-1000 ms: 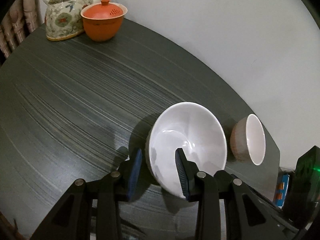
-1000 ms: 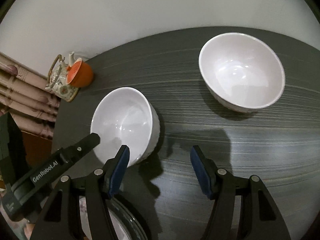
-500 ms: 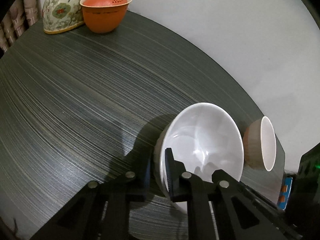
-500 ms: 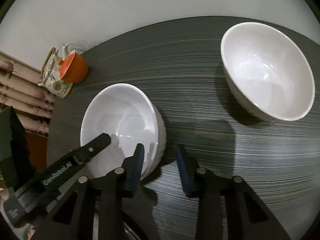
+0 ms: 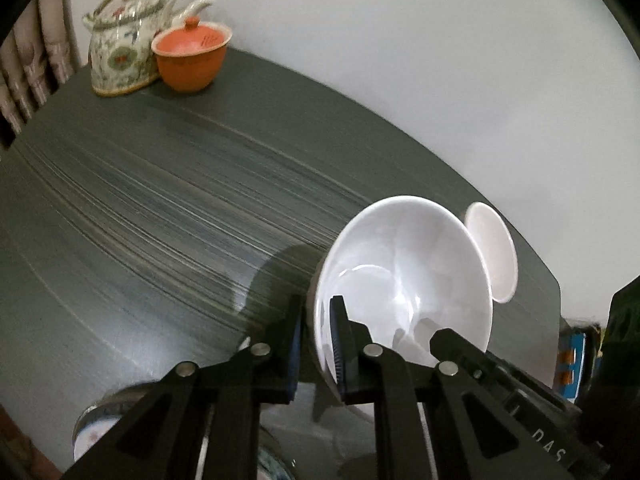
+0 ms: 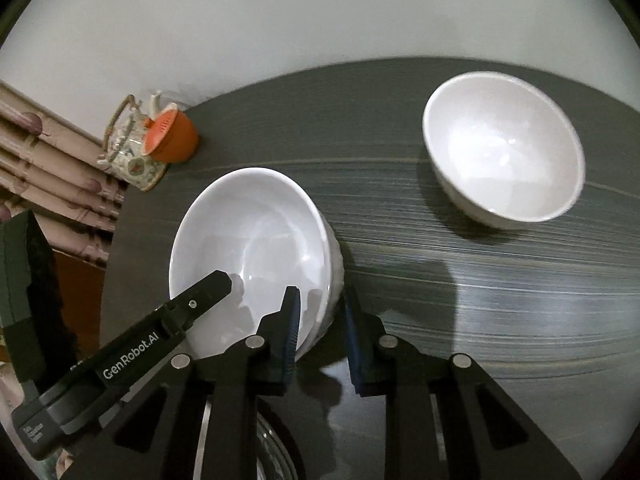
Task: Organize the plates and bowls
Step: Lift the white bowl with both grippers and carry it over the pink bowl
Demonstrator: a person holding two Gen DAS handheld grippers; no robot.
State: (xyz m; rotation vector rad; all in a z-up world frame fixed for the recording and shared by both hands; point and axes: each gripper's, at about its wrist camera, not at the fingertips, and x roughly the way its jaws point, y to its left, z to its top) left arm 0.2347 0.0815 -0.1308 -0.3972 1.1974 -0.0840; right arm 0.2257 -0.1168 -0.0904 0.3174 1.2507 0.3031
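My left gripper (image 5: 316, 344) is shut on the near rim of a white bowl (image 5: 404, 272), one finger inside, one outside, and the bowl is tilted and lifted off the dark table (image 5: 160, 220). My right gripper (image 6: 320, 332) is shut on the right rim of the same white bowl (image 6: 248, 248); the left gripper's finger (image 6: 200, 300) shows inside it. A second white bowl (image 6: 504, 148) stands upright at the far right of the table (image 6: 480, 280). In the left wrist view that bowl (image 5: 494, 252) shows behind the held one.
A floral teapot (image 5: 124, 60) and an orange lidded cup (image 5: 192, 60) stand at the far left corner, also in the right wrist view (image 6: 132, 148), (image 6: 172, 140). Patterned plates (image 5: 96, 436) lie below the left gripper. A glass dish rim (image 6: 276, 448) sits under the right gripper.
Both grippers have closed onto the near white bowl's rim. The bowl has risen and tilted, and it now hides most of the second bowl in the left wrist view.
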